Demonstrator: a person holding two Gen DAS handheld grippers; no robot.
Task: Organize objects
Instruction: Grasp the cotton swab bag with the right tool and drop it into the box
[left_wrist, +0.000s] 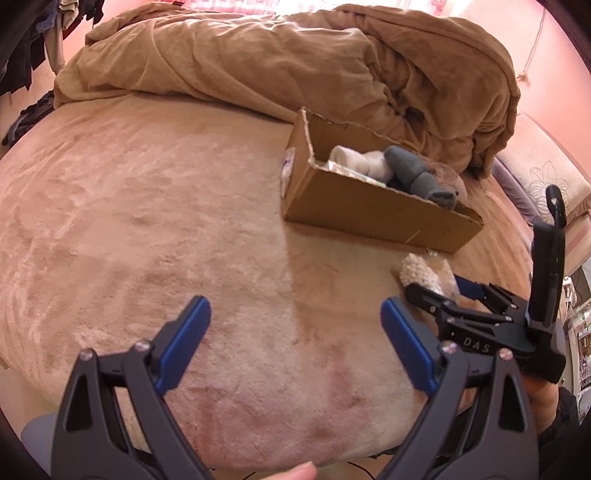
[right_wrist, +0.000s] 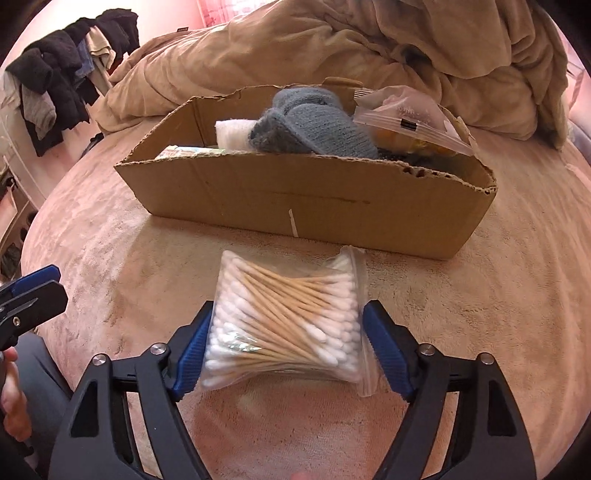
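A clear zip bag of cotton swabs (right_wrist: 284, 317) lies on the bed in front of a cardboard box (right_wrist: 303, 206). My right gripper (right_wrist: 288, 321) has its blue pads on both sides of the bag, touching it. In the left wrist view the bag (left_wrist: 424, 273) is partly hidden by the right gripper (left_wrist: 436, 291). The box (left_wrist: 376, 218) holds grey socks (right_wrist: 314, 125), a white roll (right_wrist: 232, 134), a snack bag (right_wrist: 410, 118) and a flat carton (right_wrist: 184, 151). My left gripper (left_wrist: 295, 321) is open and empty over the bedspread, left of the bag.
A crumpled tan duvet (left_wrist: 295, 59) is heaped behind the box. The pink plush bedspread (left_wrist: 147, 221) spreads left of the box. Dark clothes (right_wrist: 66, 74) hang at the far left. A bed bench (left_wrist: 546, 181) stands at the right.
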